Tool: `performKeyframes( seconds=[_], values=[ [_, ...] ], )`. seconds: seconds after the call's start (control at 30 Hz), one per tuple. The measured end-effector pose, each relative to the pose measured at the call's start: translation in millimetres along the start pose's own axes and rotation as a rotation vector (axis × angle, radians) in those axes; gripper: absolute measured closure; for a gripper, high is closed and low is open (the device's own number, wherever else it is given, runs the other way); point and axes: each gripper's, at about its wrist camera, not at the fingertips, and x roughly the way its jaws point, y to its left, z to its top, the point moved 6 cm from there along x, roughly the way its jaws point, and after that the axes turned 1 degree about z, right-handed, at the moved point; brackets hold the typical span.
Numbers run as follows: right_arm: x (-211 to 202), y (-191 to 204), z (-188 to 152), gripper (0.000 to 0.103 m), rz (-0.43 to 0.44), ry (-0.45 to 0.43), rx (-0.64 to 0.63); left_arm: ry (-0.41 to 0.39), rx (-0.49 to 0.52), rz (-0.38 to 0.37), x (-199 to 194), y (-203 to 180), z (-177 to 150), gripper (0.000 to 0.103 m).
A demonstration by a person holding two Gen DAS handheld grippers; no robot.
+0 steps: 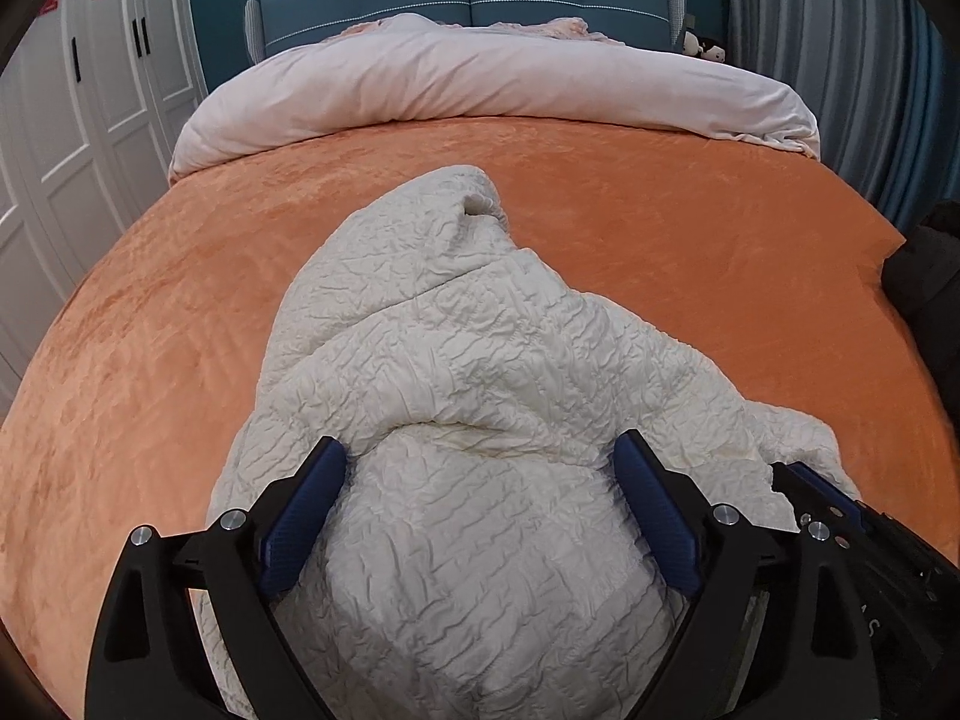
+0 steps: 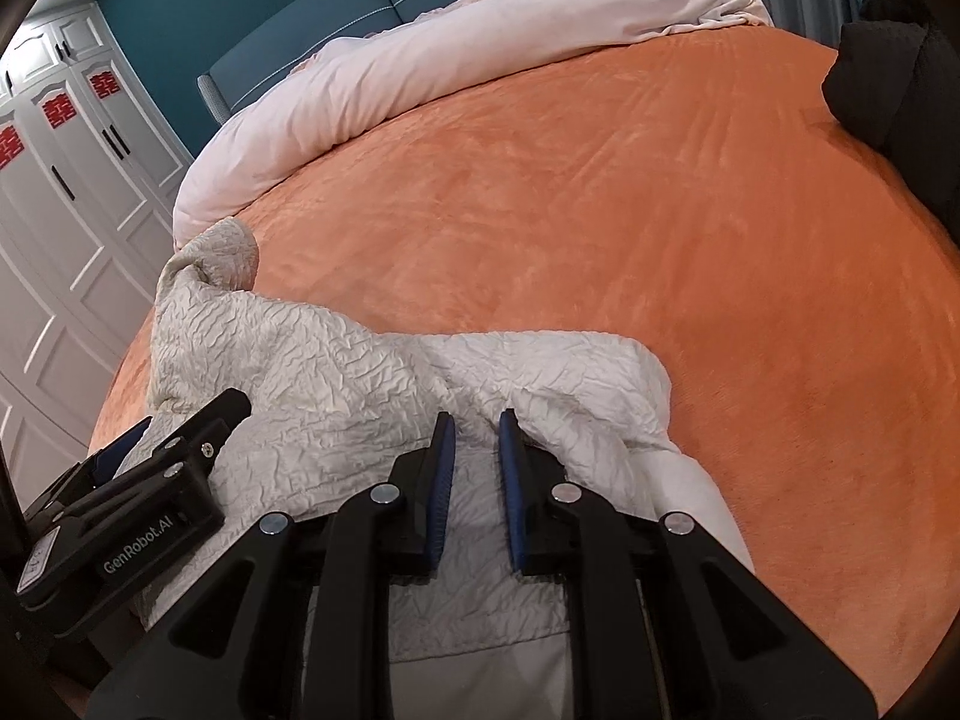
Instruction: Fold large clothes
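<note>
On the orange bed cover [image 1: 600,228] lies a big cream quilted garment [image 1: 456,360], crumpled, near the foot edge of the bed. Behind it a pale pink duvet [image 1: 480,84] is rolled across the bed, in front of the blue headboard [image 1: 468,6]. White wardrobe doors [image 1: 72,138] with red paper signs stand on the left side, grey curtains [image 1: 840,60] on the right, and a dark bundle [image 2: 888,72] sits at the right edge of the bed.

Over the garment the left gripper [image 1: 480,456] has its jaws spread wide. A raised hump of the cloth stands between the blue pads [image 1: 300,516], but they do not press it. The right gripper [image 2: 474,426] has its jaws almost together, with a narrow gap. A fold of the white cloth runs between them; I cannot tell surely if it is pinched. Both grippers are just beside each other on the near part of the garment.
</note>
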Motion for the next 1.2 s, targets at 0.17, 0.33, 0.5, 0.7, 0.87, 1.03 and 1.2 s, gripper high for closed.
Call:
performKeyframes(
  seconds=[0.17,0.33,0.5,0.7,0.87,1.03,1.2],
  values=[
    [-9,2,1,0.09,0.0,0.005,-0.01,0.016,0.0,-0.015,-11,3,3,0.014],
    [-74,19,3,0.069,-0.016,0.006,-0.034,0.038,-0.03,-0.095,-74,36,-8,0.014],
    [-155,4,-39,0.041,0.028,-0.001,-0.014,0.069,-0.048,-0.248,-141,82,-62,0.014],
    [-185,-39,-108,0.035,0.055,0.099,0.142,0.154,0.056,-0.381,-184,89,-157,0.014],
    [-166,-32,-125,0.037,0.124,0.162,0.224,0.209,0.114,-0.329,-170,73,-202,0.014],
    [-163,15,-105,0.101,0.162,0.174,0.141,0.219,0.12,-0.238,-143,80,-191,0.055],
    [-257,42,-63,0.103,0.358,-0.057,0.124,0.138,0.016,-0.17,-175,123,-161,0.081]
  ],
)
